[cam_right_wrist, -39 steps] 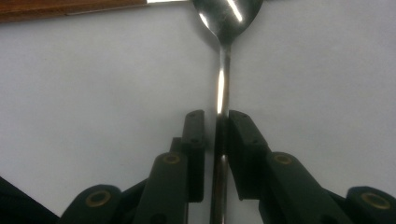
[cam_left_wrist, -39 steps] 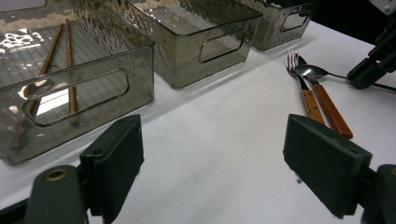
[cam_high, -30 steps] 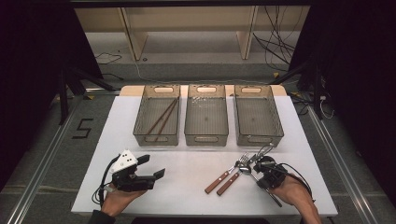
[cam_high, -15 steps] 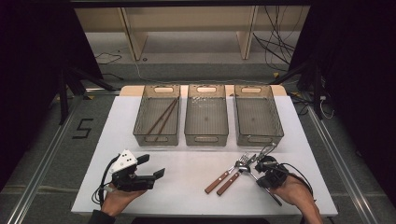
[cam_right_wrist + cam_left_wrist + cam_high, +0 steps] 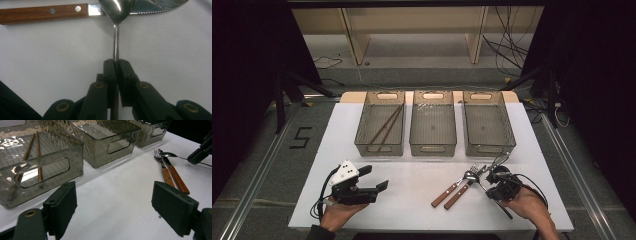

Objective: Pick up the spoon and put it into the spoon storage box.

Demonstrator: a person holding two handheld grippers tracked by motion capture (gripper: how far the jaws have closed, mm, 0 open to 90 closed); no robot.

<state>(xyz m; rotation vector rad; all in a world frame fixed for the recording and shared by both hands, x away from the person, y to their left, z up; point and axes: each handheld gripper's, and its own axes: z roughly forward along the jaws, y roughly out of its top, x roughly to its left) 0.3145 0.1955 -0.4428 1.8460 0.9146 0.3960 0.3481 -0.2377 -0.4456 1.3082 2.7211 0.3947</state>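
Right gripper [image 5: 115, 65] clamped on spoon [image 5: 116, 30] handle, bowl just ahead overlapping knife [image 5: 45, 12] blade. Left gripper [image 5: 113, 202] jaws wide apart, nothing between, fork [image 5: 160, 162] ahead-right.

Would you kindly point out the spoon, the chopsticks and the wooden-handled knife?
spoon [image 5: 117, 7]: right gripper view, on its bowl.
chopsticks [image 5: 384, 128]: high view, mid-length, in the left bin.
wooden-handled knife [image 5: 42, 13]: right gripper view, on the handle.

Three bins [image 5: 432, 131]; two chopsticks [image 5: 384, 127] (left bin); fork [image 5: 459, 181], knife [image 5: 462, 192], spoon [image 5: 116, 10].
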